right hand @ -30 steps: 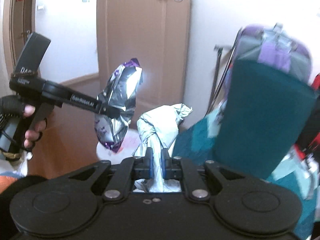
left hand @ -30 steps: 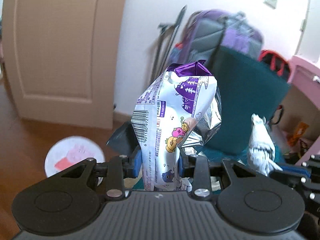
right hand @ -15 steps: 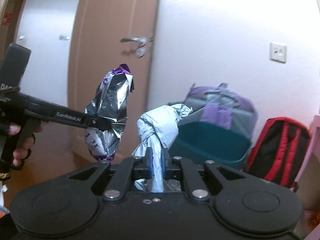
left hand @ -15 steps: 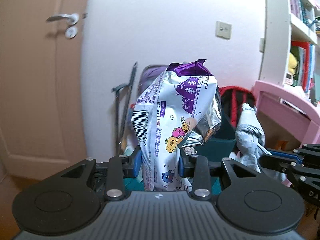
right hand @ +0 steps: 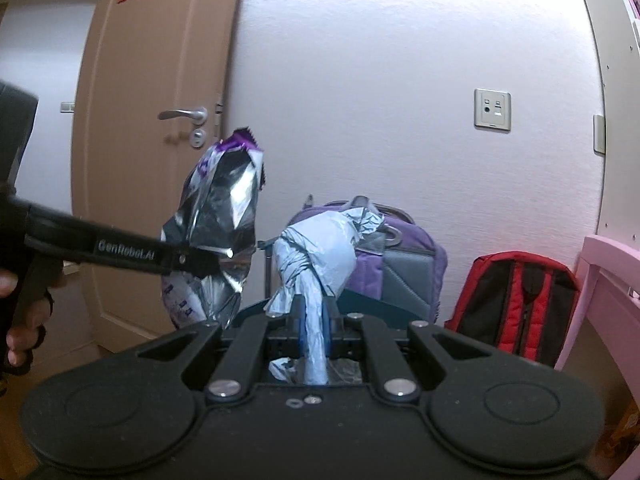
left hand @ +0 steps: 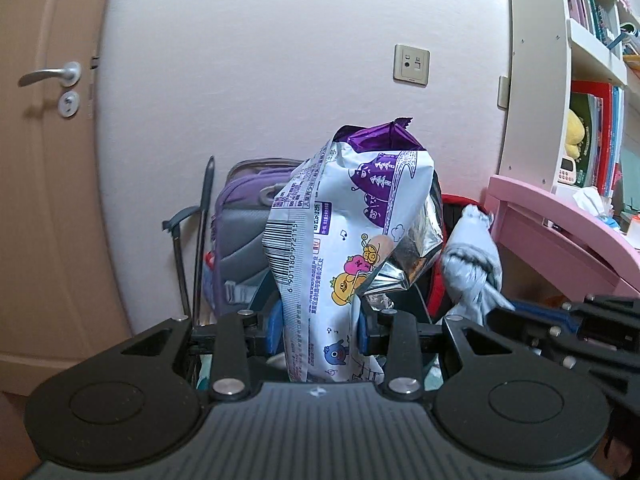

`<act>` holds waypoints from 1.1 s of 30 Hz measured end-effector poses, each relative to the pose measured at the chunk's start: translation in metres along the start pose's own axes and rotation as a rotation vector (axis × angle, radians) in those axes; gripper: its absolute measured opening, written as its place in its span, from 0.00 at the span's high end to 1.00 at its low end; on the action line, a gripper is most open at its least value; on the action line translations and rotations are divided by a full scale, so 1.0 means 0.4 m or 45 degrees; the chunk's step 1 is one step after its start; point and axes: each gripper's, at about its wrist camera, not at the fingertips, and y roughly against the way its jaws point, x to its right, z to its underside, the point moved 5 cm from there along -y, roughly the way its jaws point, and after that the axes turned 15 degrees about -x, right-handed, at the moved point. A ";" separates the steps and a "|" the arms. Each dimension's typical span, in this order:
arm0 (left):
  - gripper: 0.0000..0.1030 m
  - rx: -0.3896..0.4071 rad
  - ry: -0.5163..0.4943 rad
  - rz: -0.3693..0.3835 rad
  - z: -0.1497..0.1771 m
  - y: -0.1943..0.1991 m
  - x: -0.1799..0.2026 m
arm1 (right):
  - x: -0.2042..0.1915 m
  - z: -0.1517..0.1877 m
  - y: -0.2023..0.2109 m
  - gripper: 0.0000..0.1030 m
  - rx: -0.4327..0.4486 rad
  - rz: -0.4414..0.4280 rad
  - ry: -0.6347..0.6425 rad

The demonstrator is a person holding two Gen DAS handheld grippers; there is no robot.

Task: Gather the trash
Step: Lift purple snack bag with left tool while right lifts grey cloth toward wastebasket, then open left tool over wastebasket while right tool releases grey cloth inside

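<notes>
A white and purple snack bag (left hand: 344,240) with a barcode and cartoon prints stands upright between the blue pads of my left gripper (left hand: 318,330), which is shut on it. From the right wrist view the same snack bag (right hand: 224,216) shows its silver inside, with the left gripper (right hand: 200,260) reaching in from the left. My right gripper (right hand: 314,326) is shut on a crumpled pale blue-grey wrapper (right hand: 316,252). That wrapper (left hand: 472,264) also appears at the right of the left wrist view. Both pieces are held up in the air in front of a wall.
A purple and grey bag (right hand: 404,256) and a red and black backpack (right hand: 520,304) lean against the white wall. A brown door (right hand: 160,120) stands at the left, a pink desk (left hand: 560,232) and a bookshelf (left hand: 592,60) at the right. A wall socket (left hand: 411,65) sits above.
Both grippers have risen with their trash. The floor and the white round lid have dropped out of view; the door handle, wall socket and bookshelf have come in.
</notes>
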 end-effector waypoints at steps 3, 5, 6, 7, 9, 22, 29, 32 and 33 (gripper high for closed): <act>0.66 -0.029 -0.017 -0.006 -0.033 -0.047 0.009 | 0.027 -0.005 -0.035 0.92 -0.018 0.008 -0.003; 0.66 -0.053 -0.024 -0.016 -0.051 -0.084 0.014 | 0.039 -0.006 -0.059 0.92 -0.035 0.013 0.001; 0.66 -0.065 -0.028 -0.022 -0.059 -0.102 0.016 | 0.049 -0.008 -0.077 0.92 -0.045 0.017 0.001; 0.66 -0.076 -0.033 -0.031 -0.065 -0.121 0.018 | 0.055 -0.009 -0.093 0.92 -0.056 0.018 0.001; 0.66 -0.093 -0.044 -0.054 -0.074 -0.160 0.019 | 0.064 -0.007 -0.119 0.92 -0.074 0.020 0.001; 0.66 -0.318 -0.069 -0.160 -0.071 -0.401 -0.004 | 0.100 0.018 -0.309 0.92 -0.260 0.000 0.005; 0.63 -0.485 -0.144 -0.194 -0.039 -0.491 0.013 | 0.091 0.041 -0.366 0.90 -0.350 -0.003 0.036; 0.55 -0.533 -0.149 -0.190 -0.024 -0.517 0.016 | 0.087 0.048 -0.375 0.84 -0.366 -0.004 0.046; 0.50 -0.539 -0.143 -0.186 -0.022 -0.522 0.014 | 0.087 0.051 -0.375 0.83 -0.370 -0.002 0.044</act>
